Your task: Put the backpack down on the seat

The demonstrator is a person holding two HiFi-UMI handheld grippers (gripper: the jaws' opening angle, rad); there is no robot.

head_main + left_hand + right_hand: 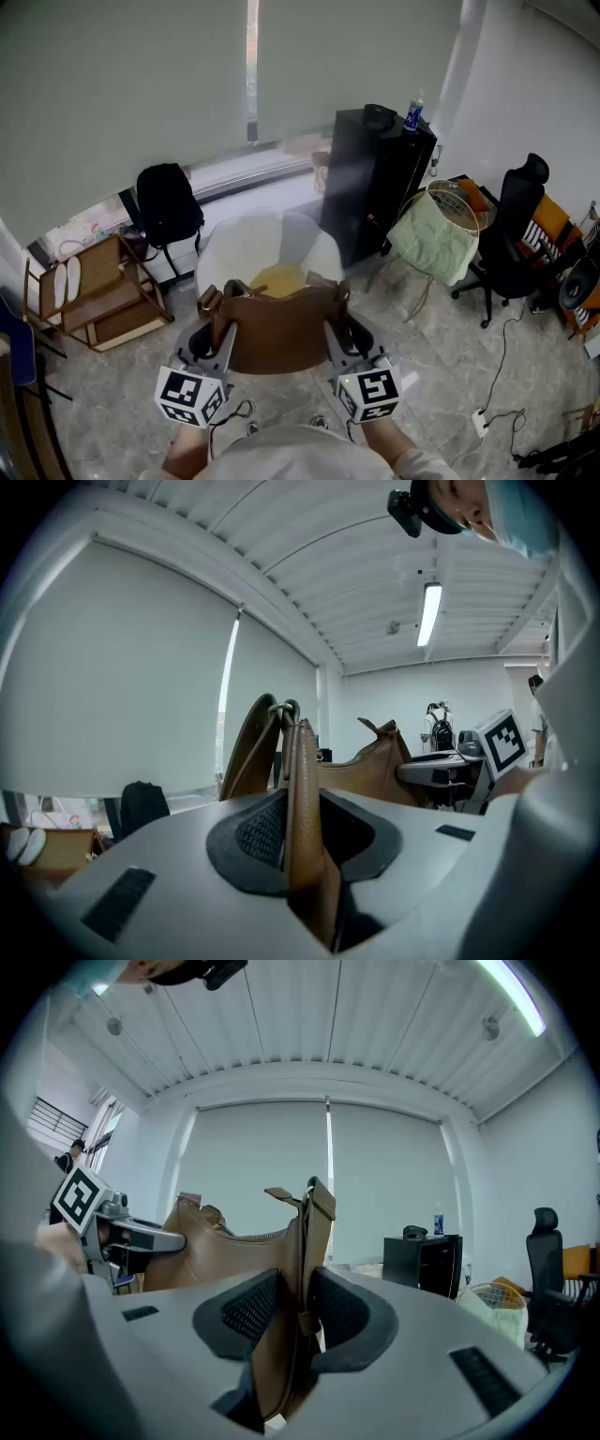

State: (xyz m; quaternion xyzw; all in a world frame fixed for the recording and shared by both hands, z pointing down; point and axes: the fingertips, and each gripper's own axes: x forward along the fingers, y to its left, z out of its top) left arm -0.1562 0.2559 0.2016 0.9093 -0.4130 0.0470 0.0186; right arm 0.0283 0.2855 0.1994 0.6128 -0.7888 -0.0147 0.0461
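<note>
Head view: the brown backpack (pixel 279 328) hung in the lower middle of the frame, pinched at either end by the left tool (pixel 217 330) and the right tool (pixel 339 333). Right above it in the frame sat the white seat (pixel 246 246) with a yellow cushion (pixel 278 278); the bag's top edge covered the seat's front. A black bag (pixel 169 206) leaned by the window, upper left.

Left gripper view: the left tool (pixel 302 829) was closed most of the way, pads squeezing a thin leather edge of the backpack (pixel 375 766).

Right gripper view: same deal, the right tool (pixel 298 1312) was clamped on the bag's (pixel 216 1251) other end, strap standing upright between the pads.
</note>
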